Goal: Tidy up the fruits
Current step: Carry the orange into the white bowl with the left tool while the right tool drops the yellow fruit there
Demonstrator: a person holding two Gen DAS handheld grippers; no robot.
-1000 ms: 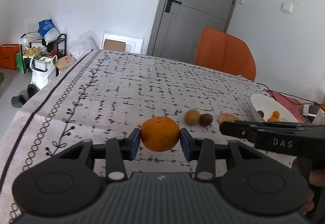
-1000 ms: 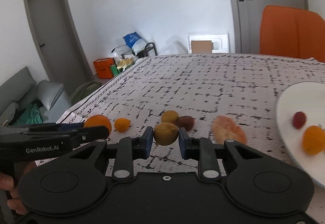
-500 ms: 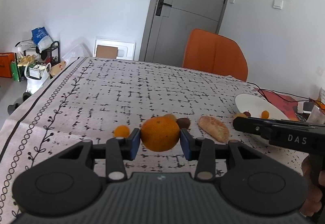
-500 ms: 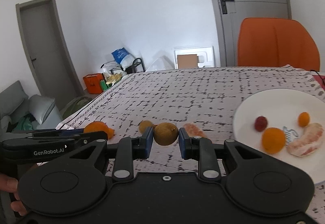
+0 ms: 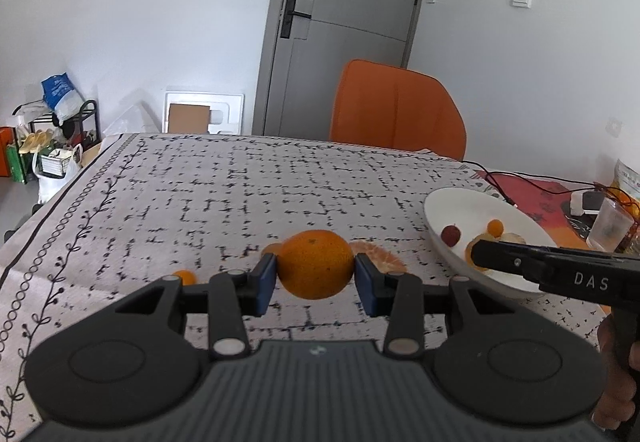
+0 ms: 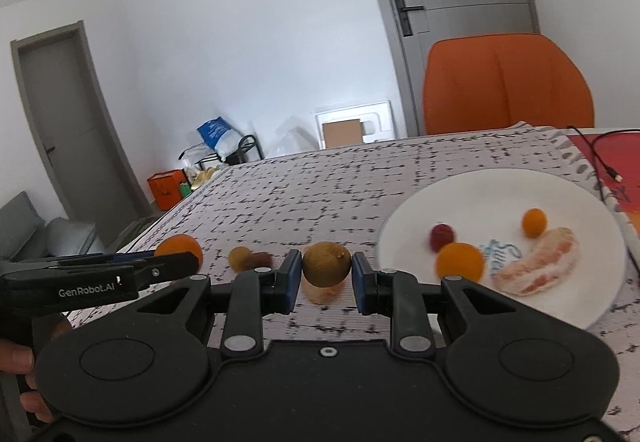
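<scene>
Patterned cloth covers the worktop [image 5: 224, 197], with a grey door and an orange chair [image 5: 396, 109] behind. Compared with a second ago, both grippers sit closer to the plate [image 6: 424, 217], which now fills more of the right view; both fruits are judged near delivery. The left gripper [image 5: 315, 278] has its jaws clamped on the orange [image 5: 314, 264], round and pebbled, left of the plate. The right gripper [image 6: 326, 276] has its jaws clamped on a small olive-brown fruit [image 6: 326, 264], held just left of the plate rim.
</scene>
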